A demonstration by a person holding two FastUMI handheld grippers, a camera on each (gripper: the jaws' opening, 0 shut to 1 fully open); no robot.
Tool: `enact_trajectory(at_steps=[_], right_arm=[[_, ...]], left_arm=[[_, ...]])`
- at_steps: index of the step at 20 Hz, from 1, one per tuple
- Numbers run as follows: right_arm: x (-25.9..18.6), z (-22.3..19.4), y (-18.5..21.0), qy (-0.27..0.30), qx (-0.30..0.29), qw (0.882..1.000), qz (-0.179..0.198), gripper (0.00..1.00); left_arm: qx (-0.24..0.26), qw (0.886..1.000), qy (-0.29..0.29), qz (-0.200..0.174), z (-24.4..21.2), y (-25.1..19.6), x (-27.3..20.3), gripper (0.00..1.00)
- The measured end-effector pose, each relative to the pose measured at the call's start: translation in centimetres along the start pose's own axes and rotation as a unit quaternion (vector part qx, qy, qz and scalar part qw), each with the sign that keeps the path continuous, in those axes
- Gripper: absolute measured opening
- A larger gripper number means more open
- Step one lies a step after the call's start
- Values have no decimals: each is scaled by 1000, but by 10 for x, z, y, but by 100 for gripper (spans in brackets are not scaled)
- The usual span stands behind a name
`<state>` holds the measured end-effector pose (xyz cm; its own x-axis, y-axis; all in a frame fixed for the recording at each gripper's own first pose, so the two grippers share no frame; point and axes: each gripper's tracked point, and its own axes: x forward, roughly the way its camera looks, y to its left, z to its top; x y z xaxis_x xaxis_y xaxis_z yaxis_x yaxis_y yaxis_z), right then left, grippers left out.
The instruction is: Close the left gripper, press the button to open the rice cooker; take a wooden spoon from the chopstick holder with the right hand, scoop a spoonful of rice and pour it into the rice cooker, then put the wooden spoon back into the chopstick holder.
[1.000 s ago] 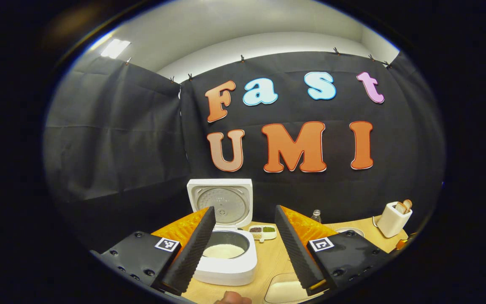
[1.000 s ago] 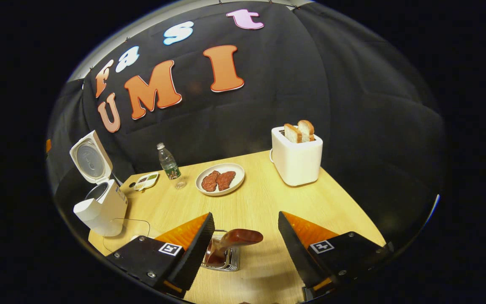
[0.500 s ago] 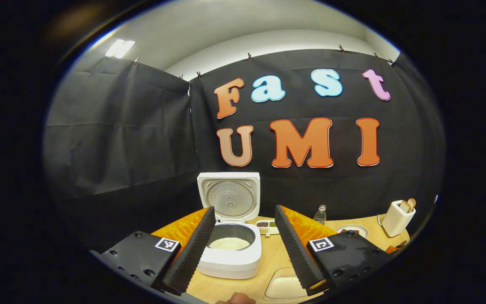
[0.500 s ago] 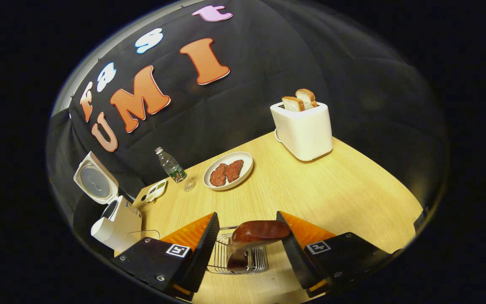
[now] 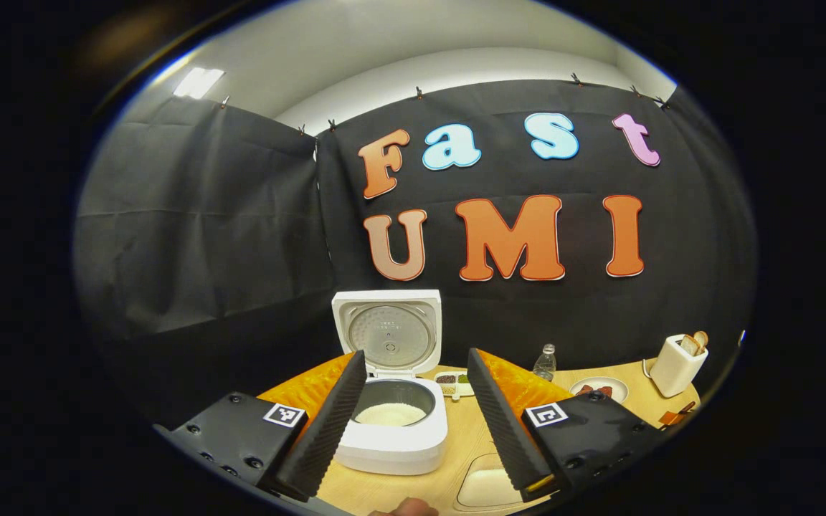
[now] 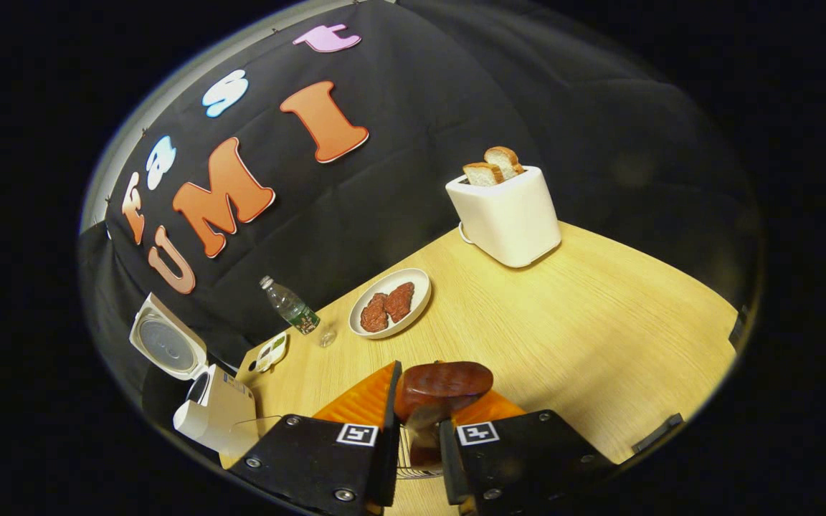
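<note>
Two right gripper (image 6: 416, 437) fingers clamp wooden spoon (image 6: 442, 383) | left gripper (image 5: 409, 423) fingers apart

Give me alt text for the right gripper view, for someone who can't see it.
The right gripper is closed on a wooden spoon above a wire chopstick holder on a wooden table. Beyond are a plate of meat, a toaster, a water bottle and an open rice cooker.

Wooden table (image 6: 585, 301) — carrying toaster (image 6: 505, 217), plate (image 6: 390, 312), bottle (image 6: 289, 307), rice cooker (image 5: 393, 430).
</note>
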<state>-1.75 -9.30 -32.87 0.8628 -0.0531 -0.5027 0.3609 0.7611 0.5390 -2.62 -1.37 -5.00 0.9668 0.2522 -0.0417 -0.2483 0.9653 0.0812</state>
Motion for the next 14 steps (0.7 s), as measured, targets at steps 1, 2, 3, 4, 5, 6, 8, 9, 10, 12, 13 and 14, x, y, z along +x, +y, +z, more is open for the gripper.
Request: enact_trajectory(at_steps=[1, 2, 3, 4, 5, 6, 8, 9, 10, 12, 13, 14], right_arm=[[-1, 0, 2, -2, -3, 1000, -2, 26], [-2, 2, 4, -5, -8, 1000, -3, 26], [-3, 4, 7, -9, -15, 1000, -4, 26], [-3, 7, 11, -13, -22, 1000, -5, 26], [-5, 12, 14, -19, -29, 999, -8, 26], [-8, 16, 18, -26, -35, 999, -10, 24], [-13, 27, 25, -37, -44, 998, -11, 23], [-18, 31, 29, -41, -49, 998, -10, 23], [-22, 37, 35, -48, -57, 997, -9, 23], [-30, 47, 48, -59, -78, 995, -4, 22], [-36, 53, 56, -64, -88, 994, -1, 22], [-40, 59, 64, -70, -94, 993, 2, 21]], left_arm=[[0, 1000, -2, -2, 1, 3, 2, 98], [0, 1000, -4, -2, 2, 8, 3, 94], [-2, 1000, -5, -3, 2, 11, 6, 98], [-3, 1000, -6, -4, 1, 13, 7, 98], [-6, 1000, -7, -5, 1, 17, 10, 98], [-7, 1000, -7, -7, 0, 20, 11, 98], [-9, 1000, -8, -7, -2, 30, 15, 98], [-9, 1000, -9, -6, -2, 35, 17, 98], [-11, 1000, -9, -6, -3, 39, 20, 94], [-15, 1000, -7, -4, -5, 49, 24, 95], [-18, 1000, -5, -4, -5, 54, 27, 96], [-21, 1000, -4, -2, -7, 60, 29, 96]])
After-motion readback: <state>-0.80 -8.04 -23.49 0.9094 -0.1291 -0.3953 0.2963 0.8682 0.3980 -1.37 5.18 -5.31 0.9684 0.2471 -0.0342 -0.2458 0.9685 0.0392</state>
